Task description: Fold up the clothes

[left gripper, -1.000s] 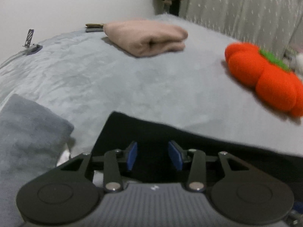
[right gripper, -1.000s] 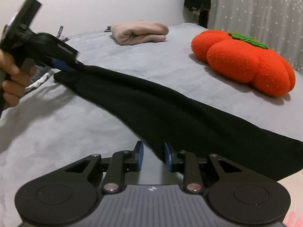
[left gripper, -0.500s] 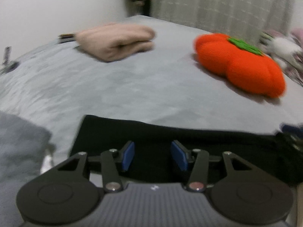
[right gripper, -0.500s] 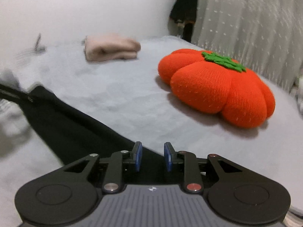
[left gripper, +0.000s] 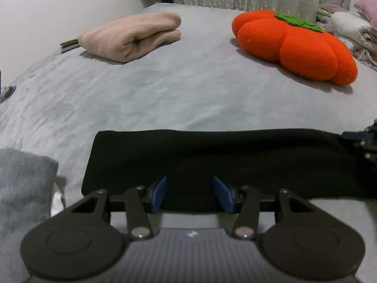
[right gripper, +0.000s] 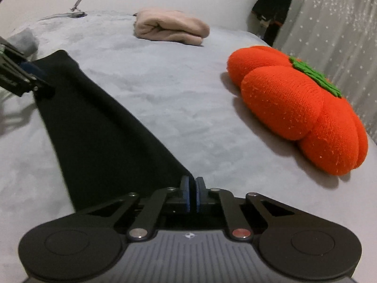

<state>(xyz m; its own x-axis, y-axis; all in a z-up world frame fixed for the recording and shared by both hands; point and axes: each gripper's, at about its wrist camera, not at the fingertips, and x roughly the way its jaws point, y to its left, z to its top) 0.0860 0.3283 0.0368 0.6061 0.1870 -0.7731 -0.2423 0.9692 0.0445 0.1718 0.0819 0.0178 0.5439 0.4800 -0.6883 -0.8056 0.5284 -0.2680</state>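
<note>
garment: long black folded cloth strip [left gripper: 212, 162] lies flat on my grey plush bedcover [left gripper: 165, 94].
left gripper [left gripper: 190, 194]: jaws apart, just opening, cloth edge between, unpinched.
right gripper [right gripper: 192, 195]: just clamped on cloth's end.
left view only: white bedding pile [left gripper: 348, 29].
writing: none legible.

left tool [left gripper: 190, 194]: jaws apart, opening wider over black garment [left gripper: 212, 162] | bed [left gripper: 165, 94]: pumpkin cushion [left gripper: 297, 44]

The right hand-held gripper [right gripper: 192, 194] has just closed its jaws on the near corner of the black garment [right gripper: 99, 127]. The left hand-held gripper [left gripper: 193, 194] spreads wider over the garment's other end, now lying straighter across the bed.
</note>
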